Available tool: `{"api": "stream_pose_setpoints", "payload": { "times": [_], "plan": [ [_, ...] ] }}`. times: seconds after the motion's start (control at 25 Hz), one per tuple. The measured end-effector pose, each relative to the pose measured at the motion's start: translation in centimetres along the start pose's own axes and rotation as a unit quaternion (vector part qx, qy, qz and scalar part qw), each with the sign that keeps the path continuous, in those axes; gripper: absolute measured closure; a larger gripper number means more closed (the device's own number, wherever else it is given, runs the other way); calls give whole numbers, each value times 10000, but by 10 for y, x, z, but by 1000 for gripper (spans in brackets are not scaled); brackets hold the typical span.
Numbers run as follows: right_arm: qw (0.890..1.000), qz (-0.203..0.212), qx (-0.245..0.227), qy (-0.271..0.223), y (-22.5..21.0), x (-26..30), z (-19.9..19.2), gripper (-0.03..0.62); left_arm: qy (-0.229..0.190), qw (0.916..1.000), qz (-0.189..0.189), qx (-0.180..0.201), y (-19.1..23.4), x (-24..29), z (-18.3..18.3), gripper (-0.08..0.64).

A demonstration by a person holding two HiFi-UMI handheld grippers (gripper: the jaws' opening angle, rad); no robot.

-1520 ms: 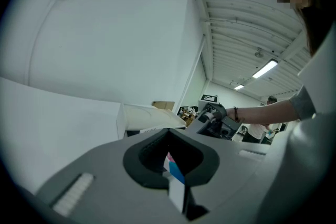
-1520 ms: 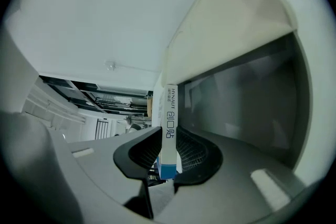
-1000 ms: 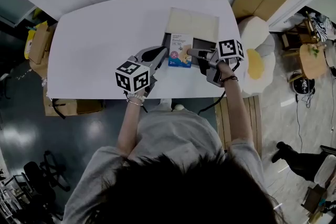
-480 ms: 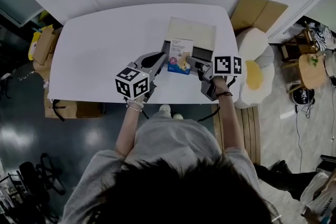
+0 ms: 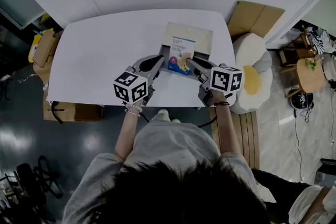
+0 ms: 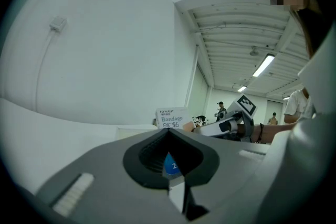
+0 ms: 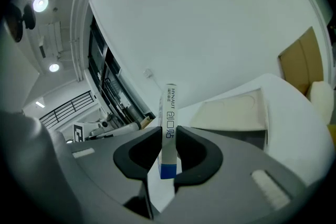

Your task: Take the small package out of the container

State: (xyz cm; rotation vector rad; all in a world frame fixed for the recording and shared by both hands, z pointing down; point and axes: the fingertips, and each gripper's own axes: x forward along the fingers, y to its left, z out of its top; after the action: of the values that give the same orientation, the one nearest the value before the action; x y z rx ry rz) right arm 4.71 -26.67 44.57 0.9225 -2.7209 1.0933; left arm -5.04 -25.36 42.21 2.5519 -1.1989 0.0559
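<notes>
White table [image 5: 100, 55] w/ rounded corners, dark floor around it, and a person bent over it w/ a gripper in each hand. Grey container [image 5: 203, 54] sits near the table's right end, its cream lid [image 5: 197, 34] flipped open on the far side.

Small package [image 5: 181, 52], a white-and-blue bandage box, is over the container's left half, standing on end. Can't tell if it's fully clear of the container's wall.

Right gripper [image 5: 190, 62] comes in from the container's near side, jaws pinching the package by its thin edge. In the right gripper view the package [image 7: 169, 113] rises straight up between the jaws of that gripper [image 7: 169, 136], blue end lowest, w/ container [image 7: 247, 136] and lid [image 7: 231, 110] behind it to the right.

Left gripper [image 5: 159, 59] is just left of the container, tips near the package's left edge. In its own view the gripper [image 6: 169, 134] has jaws pressed together w/ nothing between them; the package [image 6: 172, 118] shows beyond the tips.

Brown cardboard box [image 5: 257, 16] lies on the floor right of the container, past the table edge.
</notes>
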Motion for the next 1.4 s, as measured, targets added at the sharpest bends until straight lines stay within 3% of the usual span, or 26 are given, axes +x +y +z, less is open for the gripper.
{"api": "stream_pose_setpoints", "payload": {
  "times": [0.56,0.92,1.4],
  "plan": [
    [9908,-77,-1079,-817,24,-23,28,491,-296,9994,52,162,-8,-5,20,566],
    [9765,-274,-1788,-1173,33,-41,45,491,-406,9985,90,348,-13,-2,28,566],
    [9651,-414,-2086,-1525,32,-66,53,491,-485,9975,138,489,-24,0,33,566]
  ]
}}
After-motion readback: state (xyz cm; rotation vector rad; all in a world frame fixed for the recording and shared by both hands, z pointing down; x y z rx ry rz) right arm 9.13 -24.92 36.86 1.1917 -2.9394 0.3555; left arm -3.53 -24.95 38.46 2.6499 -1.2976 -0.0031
